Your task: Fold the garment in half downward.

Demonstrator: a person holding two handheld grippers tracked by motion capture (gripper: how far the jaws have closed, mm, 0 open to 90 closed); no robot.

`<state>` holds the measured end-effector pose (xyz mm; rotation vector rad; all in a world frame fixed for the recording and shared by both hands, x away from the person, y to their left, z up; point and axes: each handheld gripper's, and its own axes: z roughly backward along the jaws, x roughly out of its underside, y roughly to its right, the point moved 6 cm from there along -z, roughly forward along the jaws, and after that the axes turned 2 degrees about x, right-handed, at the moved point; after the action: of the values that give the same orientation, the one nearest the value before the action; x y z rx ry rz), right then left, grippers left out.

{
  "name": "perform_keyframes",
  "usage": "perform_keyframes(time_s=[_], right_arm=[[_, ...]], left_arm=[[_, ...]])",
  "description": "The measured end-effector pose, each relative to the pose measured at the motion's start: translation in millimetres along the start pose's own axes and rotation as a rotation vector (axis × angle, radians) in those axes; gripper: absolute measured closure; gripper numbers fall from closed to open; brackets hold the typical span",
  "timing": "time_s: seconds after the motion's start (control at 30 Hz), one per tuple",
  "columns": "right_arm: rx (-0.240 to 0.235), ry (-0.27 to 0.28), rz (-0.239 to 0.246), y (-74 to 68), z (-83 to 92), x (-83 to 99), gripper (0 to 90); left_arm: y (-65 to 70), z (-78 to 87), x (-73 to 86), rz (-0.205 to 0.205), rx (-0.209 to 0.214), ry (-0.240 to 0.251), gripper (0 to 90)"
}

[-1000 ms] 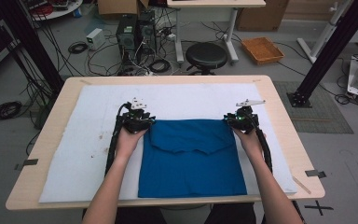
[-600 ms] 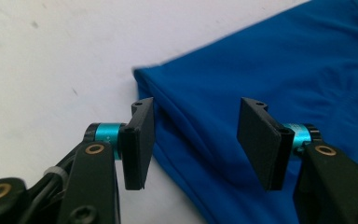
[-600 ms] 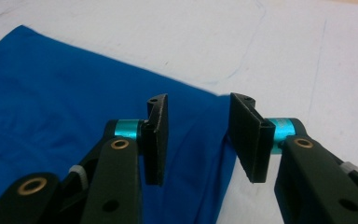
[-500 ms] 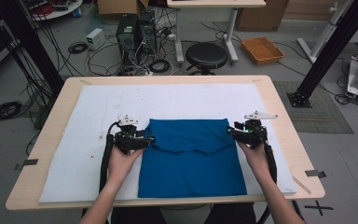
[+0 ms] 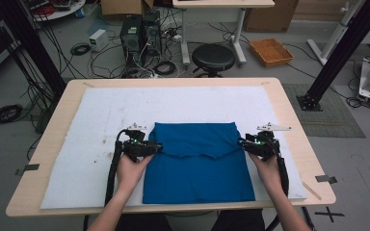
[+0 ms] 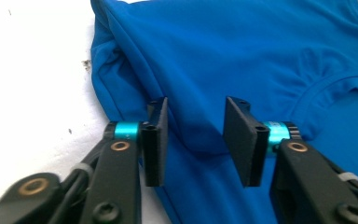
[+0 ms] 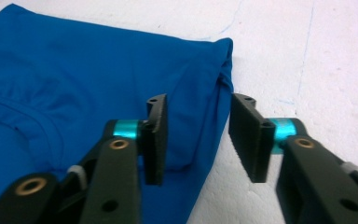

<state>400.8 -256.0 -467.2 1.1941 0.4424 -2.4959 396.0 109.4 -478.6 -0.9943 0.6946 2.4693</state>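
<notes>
Two hands reach in from the bottom of the high view, each holding a gripper at one side of a folded blue shirt [image 5: 198, 163]. At far left, dark floor carries coiled cables [image 5: 4, 114] beside a black frame post. The wooden table [image 5: 296, 120] is covered by a white mat [image 5: 101, 115], faintly stained at its left.

The left gripper [image 5: 157, 147] sits at the shirt's left edge, about midway along the folded stack. Its jaws have just been closing. In the left gripper view they stand apart, with a fold of blue cloth lying between them and the pads not pressing it.

The shirt lies on the near middle of the mat, its upper layer folded down, a curved neckline showing across it.

The right gripper [image 5: 244, 142] sits at the shirt's right edge. Its jaws have also just been closing. In the right gripper view they stand apart, straddling the shirt's edge, one over cloth, one over mat.

Beyond the table stand computer towers [image 5: 139, 33], a black stool [image 5: 213, 57] and an orange tray [image 5: 271, 51].
</notes>
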Motion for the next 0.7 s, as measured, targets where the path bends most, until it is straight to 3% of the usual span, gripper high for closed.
perform_keyframes(time_s=[0.23, 0.4, 0.43, 0.47, 0.5, 0.53, 0.7], right_arm=[[-0.036, -0.048, -0.016, -1.7, -4.2, 5.5, 69.9], [-0.034, -0.097, -0.009, -4.6, -11.2, 10.9, 69.9], [-0.036, -0.107, -0.004, -4.8, -12.7, 12.1, 71.3], [-0.036, -0.115, 0.005, -6.0, -14.3, 13.3, 78.5], [-0.036, -0.115, 0.005, -6.0, -14.3, 13.3, 78.5], [-0.039, -0.106, 0.022, -7.8, -12.9, 12.0, 86.1], [-0.045, -0.082, 0.033, -10.8, -7.3, 7.9, 88.3]], left_arm=[[6.3, -0.5, -1.4, -0.045, -0.003, 0.006, 83.0], [6.8, 0.1, -1.5, -0.058, -0.001, 0.007, 84.9], [7.1, 0.4, -1.9, -0.056, 0.0, 0.01, 85.0], [6.7, 0.8, -2.1, -0.063, 0.0, 0.01, 85.2], [6.7, 1.2, -2.2, -0.065, -0.001, 0.011, 85.2], [6.7, 1.6, -2.5, -0.066, -0.001, 0.011, 85.2], [8.4, 4.0, -5.1, -0.078, -0.001, 0.017, 85.3]])
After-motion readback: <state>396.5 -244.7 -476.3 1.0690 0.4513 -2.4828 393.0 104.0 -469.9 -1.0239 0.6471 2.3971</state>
